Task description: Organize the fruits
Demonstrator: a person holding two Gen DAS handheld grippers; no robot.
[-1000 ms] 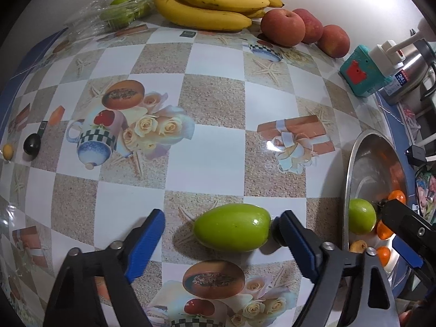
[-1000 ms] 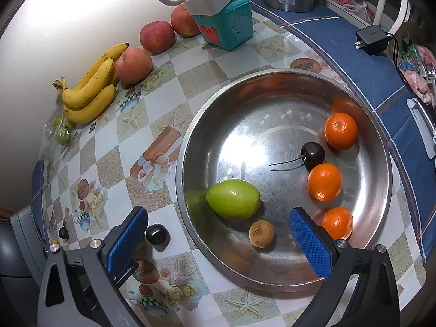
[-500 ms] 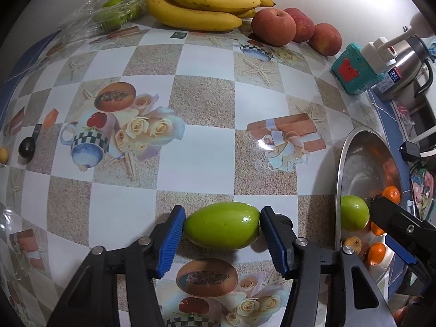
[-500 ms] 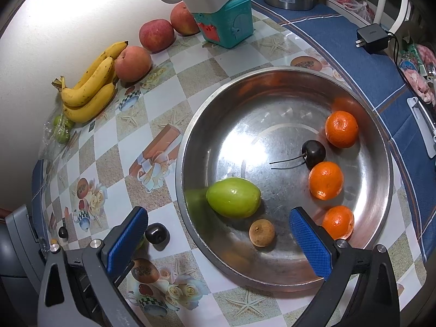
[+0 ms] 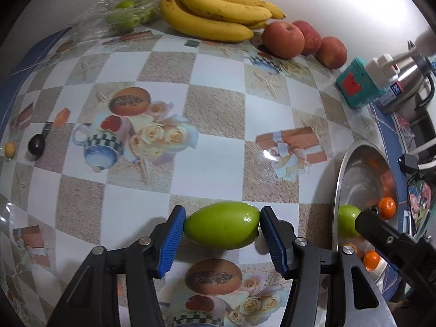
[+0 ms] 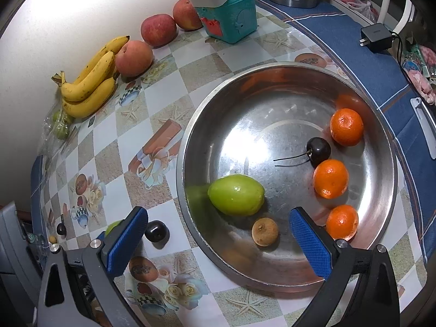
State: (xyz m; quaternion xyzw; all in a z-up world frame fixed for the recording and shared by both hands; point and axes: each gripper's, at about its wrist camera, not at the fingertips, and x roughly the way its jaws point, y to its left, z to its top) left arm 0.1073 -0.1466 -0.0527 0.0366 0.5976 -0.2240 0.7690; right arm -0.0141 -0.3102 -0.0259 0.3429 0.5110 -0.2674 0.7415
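Two blue pads [image 5: 172, 238] of my left gripper [image 5: 222, 234] pressed on the pointed ends of a green fruit [image 5: 222, 224], so I was clamped on it lengthwise. It sat just outside the steel bowl [image 5: 340, 179], near the rim, and I could not tell whether it had left the tablecloth [image 5: 218, 103].

I judged the fruit firm and fairly heavy for its size, with a glossy skin that caught the light. Held end to end on tapered tips, it could squirt out or swivel between the pads; a grip across the fat middle would have been safer. I thought moderate pressure was enough, since hard squeezing might bruise it.

My right gripper [image 6: 218, 242] hung open and empty over the bowl's near edge, one pad inside the rim and the other outside it. Inside the bowl lay a second green fruit [image 6: 236, 194], three oranges [image 6: 330, 178], a dark cherry [image 6: 318, 148] with its stem, and a small brown fruit [image 6: 265, 231]. Just outside the bowl sat a dark plum [image 6: 156, 231]. Far from the bowl, against the wall, were bananas [image 5: 215, 13] and apples [image 5: 283, 39].

I judged the round oranges could roll if anything dropped in hard, so the fruit wanted lowering into the bare part of the bowl.
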